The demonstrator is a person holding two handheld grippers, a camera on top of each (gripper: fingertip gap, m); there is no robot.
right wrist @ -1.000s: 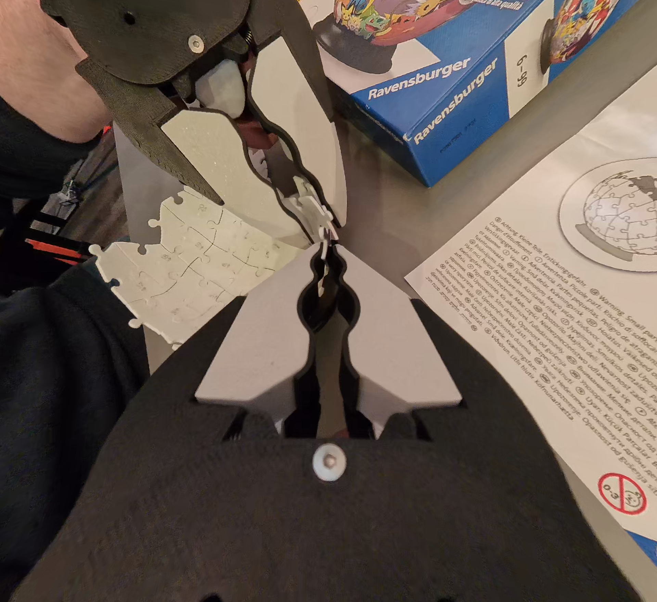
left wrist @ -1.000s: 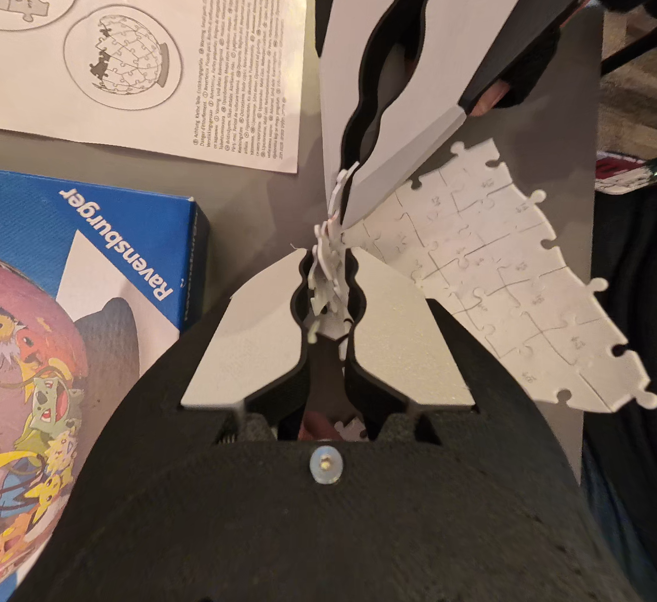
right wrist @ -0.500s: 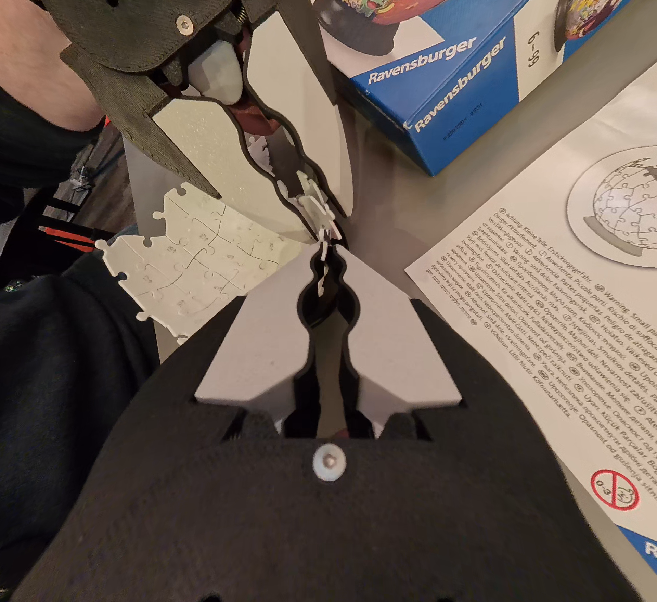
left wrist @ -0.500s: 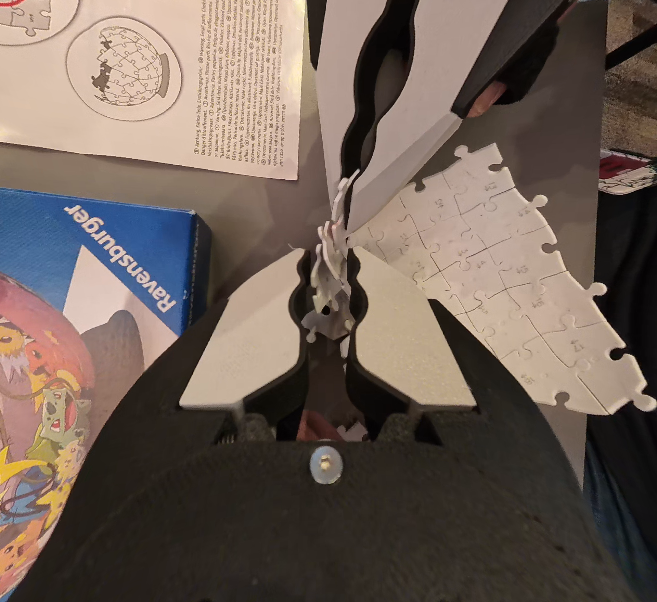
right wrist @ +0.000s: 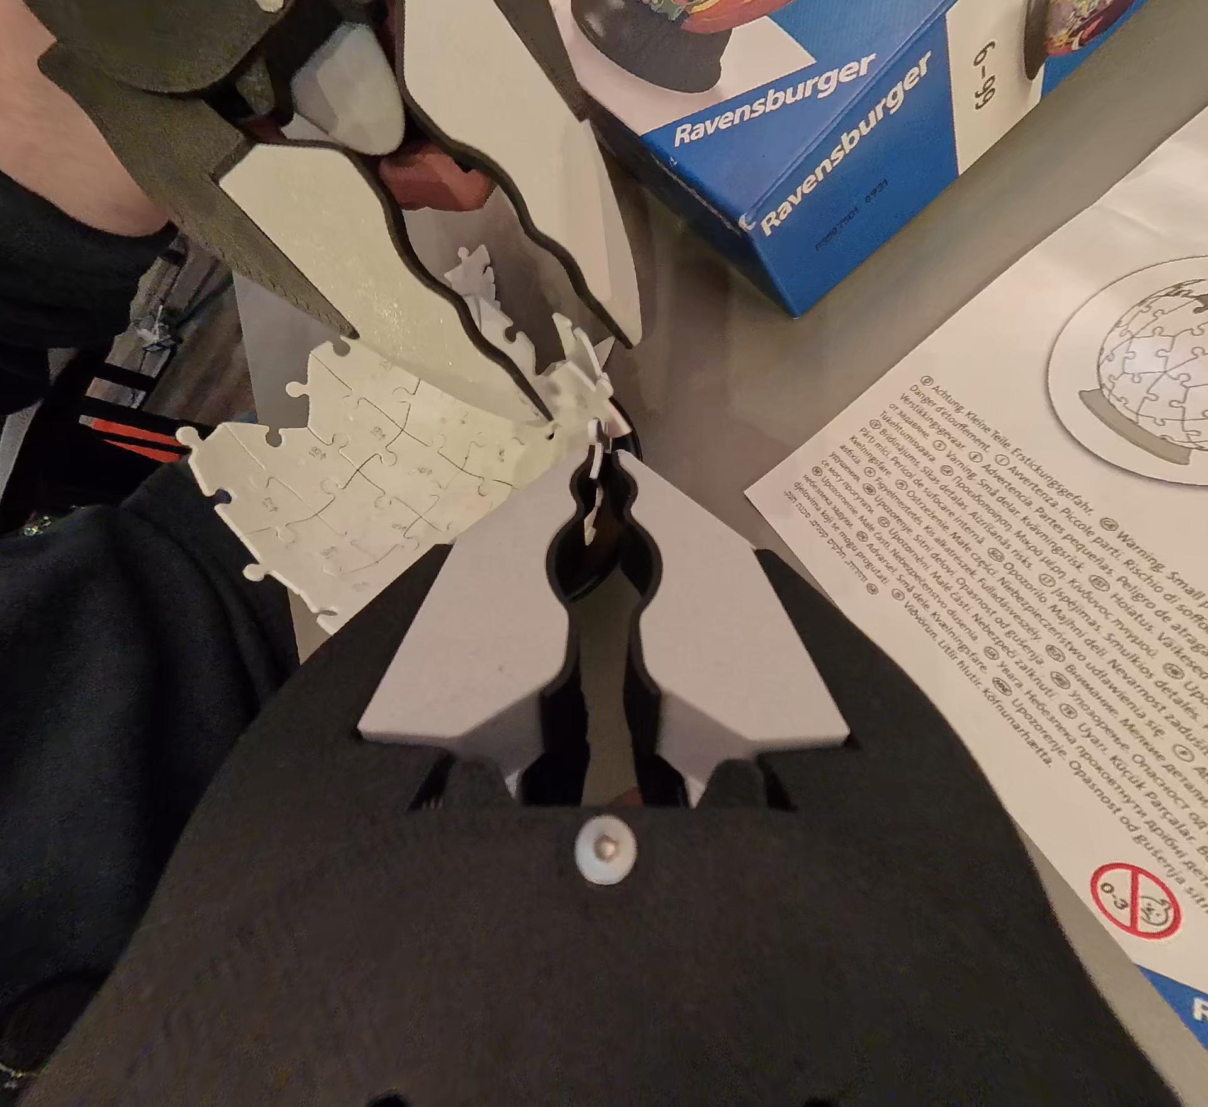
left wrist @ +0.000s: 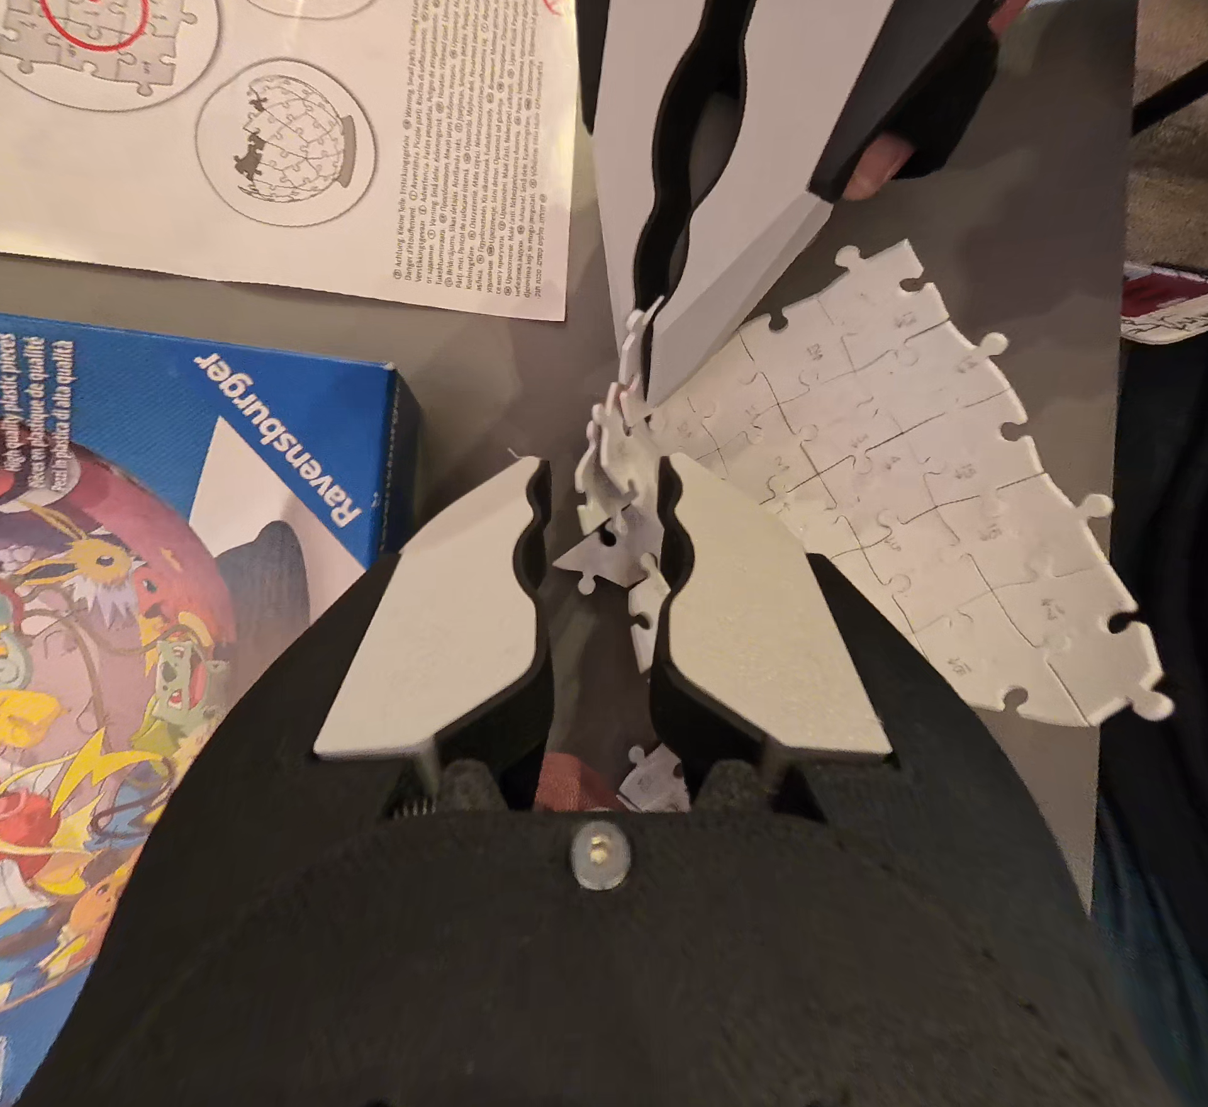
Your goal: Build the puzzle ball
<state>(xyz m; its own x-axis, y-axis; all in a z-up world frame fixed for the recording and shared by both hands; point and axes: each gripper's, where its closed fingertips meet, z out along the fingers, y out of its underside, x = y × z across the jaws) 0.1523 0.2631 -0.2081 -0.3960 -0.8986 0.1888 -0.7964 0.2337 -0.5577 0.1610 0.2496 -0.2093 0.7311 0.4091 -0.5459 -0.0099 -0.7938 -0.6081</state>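
Left wrist view: left tongs [left wrist: 601,480] spread open, gripping nothing.
Right tongs [right wrist: 604,461]: clamped on puzzle sheet [left wrist: 915,500] edge, 12 o'clock.
Handling: probably light, thin, seams pop; pinch near joints.

Black gripper [left wrist: 601,474] bodies, silver centre screw, pale grey wavy-edged fingers [left wrist: 752,605]; dark sleeves.

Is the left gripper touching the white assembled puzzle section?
Cannot tell. In the left wrist view the left gripper is open around the white assembled puzzle section's edge, with no plain contact or gap.
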